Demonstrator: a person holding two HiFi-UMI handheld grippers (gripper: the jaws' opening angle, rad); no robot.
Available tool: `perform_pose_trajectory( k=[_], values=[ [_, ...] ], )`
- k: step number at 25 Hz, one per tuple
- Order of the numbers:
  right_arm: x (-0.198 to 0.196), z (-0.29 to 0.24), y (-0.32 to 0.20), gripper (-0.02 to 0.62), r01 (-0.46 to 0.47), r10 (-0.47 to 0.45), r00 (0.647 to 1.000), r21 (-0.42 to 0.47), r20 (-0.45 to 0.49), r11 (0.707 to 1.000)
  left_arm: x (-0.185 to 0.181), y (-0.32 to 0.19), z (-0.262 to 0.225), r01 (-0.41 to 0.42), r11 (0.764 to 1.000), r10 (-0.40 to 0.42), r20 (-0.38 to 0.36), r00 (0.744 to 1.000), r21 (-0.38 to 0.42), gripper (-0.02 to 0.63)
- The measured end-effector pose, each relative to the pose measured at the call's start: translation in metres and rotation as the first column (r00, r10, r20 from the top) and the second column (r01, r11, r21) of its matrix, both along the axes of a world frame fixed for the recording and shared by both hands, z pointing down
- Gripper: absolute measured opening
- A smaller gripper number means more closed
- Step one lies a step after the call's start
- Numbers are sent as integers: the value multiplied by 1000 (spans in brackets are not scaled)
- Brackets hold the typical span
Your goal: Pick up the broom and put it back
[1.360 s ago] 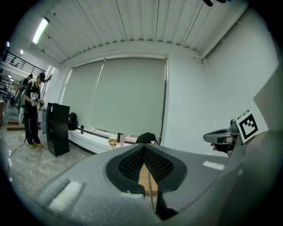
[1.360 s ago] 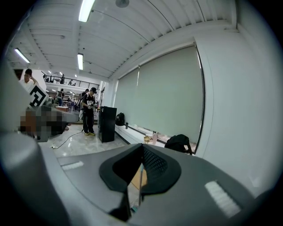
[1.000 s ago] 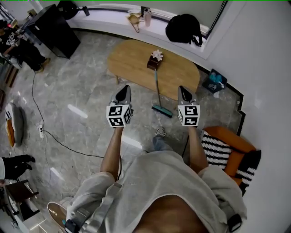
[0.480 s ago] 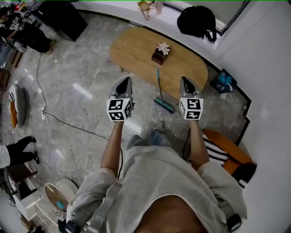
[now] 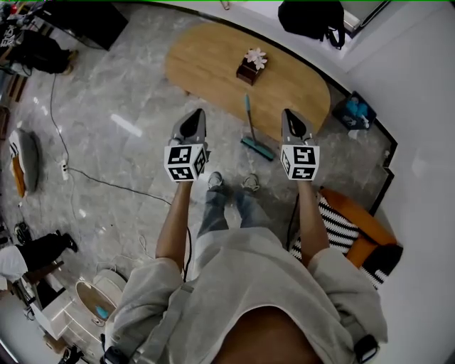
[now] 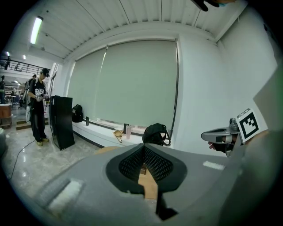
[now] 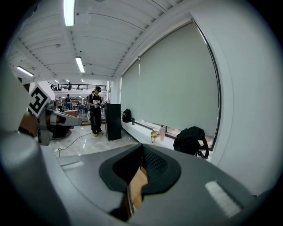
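Feet: the person's shoes [image 5: 215,180] stand on the grey marble floor [image 5: 121,92], nearest the camera.
Left gripper [image 6: 143,149]: held out level in front of the body. Its jaws meet at the tips and nothing is between them.
Right gripper [image 7: 142,149]: held out alongside the left one, well apart from it. Its jaws are pressed together and it is empty.
Broom [image 5: 250,128]: on the floor ahead of the feet, between the two grippers in the head view, touched by neither.
Broom axis: its length runs straight away from the person. The teal head [image 5: 256,149] is at the near end, down on the floor.
Broom handle: the thin handle points away, and its far tip crosses the near long edge of the surface.
Surface [image 5: 206,64]: an oval wooden top lying crosswise beyond the broom.
Box [image 5: 250,66]: small and dark with a white tuft on top, near the middle of the surface and just past the handle tip.
Backpack [image 5: 311,15]: black, on the window ledge behind the far edge of the surface.
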State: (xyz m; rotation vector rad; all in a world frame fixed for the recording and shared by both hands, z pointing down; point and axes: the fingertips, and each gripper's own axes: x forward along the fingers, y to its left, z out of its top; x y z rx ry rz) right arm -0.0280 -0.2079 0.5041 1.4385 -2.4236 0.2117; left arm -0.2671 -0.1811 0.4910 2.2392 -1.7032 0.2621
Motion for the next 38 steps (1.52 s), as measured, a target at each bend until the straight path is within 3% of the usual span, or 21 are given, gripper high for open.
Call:
perform_pose_trajectory(
  k=[16, 26, 29, 35, 38],
  values=[
    [-41, 87, 4, 2, -106, 104, 994, -101, -28, 989, -26, -16, 97, -112, 988, 108, -48, 993, -108, 2],
    [-48, 163, 25, 9, -118, 115, 993, -174, -23, 978, -23, -3, 166, -122, 980, 110, -81, 991, -157, 2],
    [-54, 186, 35, 67, -80, 83, 997, -202, 5, 976, -22, 0, 183, -113, 980, 100, -91, 991, -161, 2],
    [-59, 234, 54, 287, -42, 43, 999, -266, -1, 963, -17, 8, 208, -99, 981, 82, -111, 991, -167, 2],
    [-59, 253, 55, 308, -40, 37, 999, -278, -16, 960, -14, 11, 218, -96, 981, 77, -116, 990, -171, 2]
  ],
)
